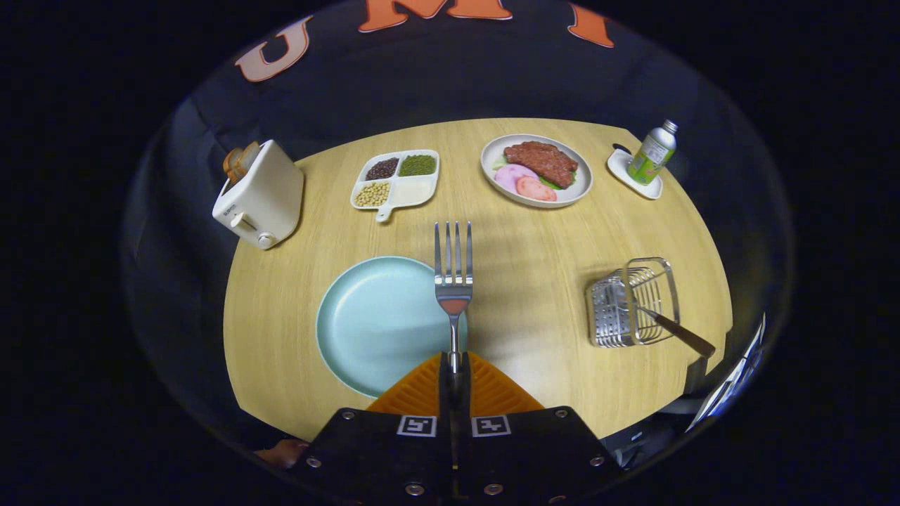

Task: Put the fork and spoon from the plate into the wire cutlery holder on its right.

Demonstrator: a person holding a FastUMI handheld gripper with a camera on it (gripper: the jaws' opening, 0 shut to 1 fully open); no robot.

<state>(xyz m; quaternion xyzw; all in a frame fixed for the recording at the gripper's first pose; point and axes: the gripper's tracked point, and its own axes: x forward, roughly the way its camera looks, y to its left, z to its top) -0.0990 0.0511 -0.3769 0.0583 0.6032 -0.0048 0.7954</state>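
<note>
My gripper (453, 365) is shut on the handle of a metal fork (453, 270), whose tines point away from me, raised above the table. The fork hangs over the right rim of a pale blue plate (373, 323) that lies bare just ahead and to the left of the fingers. To the right stands the wire cutlery holder (633, 302). A utensil with a brown handle (685, 337) sits in it, its handle sticking out toward the right; its head is hidden among the wires.
On the round wooden table (534, 239) beyond the fork are a white toaster (261, 197) with bread, a divided tray of beans (397, 179), a plate of meat (538, 170) and a green bottle (654, 151) on a small white dish.
</note>
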